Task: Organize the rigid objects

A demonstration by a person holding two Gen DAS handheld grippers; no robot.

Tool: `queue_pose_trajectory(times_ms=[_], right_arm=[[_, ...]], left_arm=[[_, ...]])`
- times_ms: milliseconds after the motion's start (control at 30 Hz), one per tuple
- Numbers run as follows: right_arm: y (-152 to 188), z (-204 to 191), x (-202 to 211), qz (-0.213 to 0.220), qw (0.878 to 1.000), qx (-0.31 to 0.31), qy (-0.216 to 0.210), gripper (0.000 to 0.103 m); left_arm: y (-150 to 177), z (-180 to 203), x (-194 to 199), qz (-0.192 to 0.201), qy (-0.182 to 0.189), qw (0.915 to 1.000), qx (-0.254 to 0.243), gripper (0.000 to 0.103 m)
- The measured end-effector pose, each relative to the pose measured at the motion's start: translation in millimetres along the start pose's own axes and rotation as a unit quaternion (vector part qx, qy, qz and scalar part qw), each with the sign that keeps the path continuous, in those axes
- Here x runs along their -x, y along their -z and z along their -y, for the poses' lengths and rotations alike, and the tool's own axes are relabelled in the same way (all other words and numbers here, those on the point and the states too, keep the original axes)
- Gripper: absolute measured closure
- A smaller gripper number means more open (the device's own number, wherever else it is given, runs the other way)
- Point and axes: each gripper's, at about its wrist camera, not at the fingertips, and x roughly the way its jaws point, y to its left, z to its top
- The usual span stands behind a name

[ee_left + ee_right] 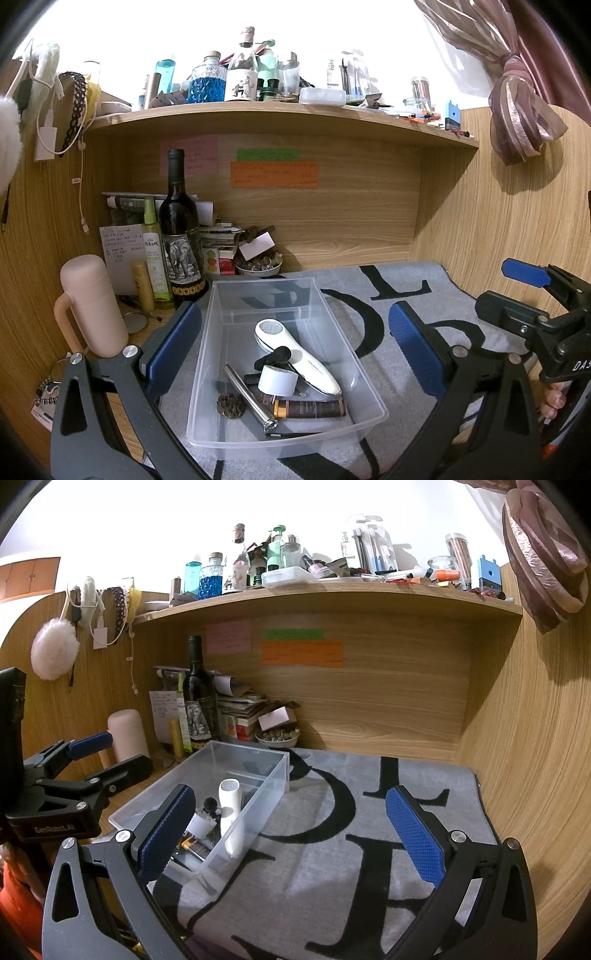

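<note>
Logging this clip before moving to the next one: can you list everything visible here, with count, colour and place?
clear plastic bin: one, transparent, on the mat, left of centre
white handheld device: one, white, lying in the bin
white tape roll: one, white, in the bin
silver metal tube: one, in the bin
brown cosmetic tube: one, brown, at the bin's near end
round bronze disc: one, in the bin
grey lettered mat: one, grey with black letters, covering the desk
dark wine bottle: one, back left corner
pink mug: one, far left
orange sticky note: one, back panel
left claw: blue pads, open over the bin
right claw: blue pads, open above the mat
</note>
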Motion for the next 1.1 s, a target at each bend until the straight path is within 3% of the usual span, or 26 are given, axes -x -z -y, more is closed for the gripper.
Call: queue_pose_trajectory(times_ms=[1100], right_arm=[[-0.6, -1.5, -4.5, 0.0, 1.0, -0.006, 0.004, 0.0]], left_arm=[[0.0, 2.7, -5.0, -0.004, 0.014, 0.9998, 0.01, 0.0]])
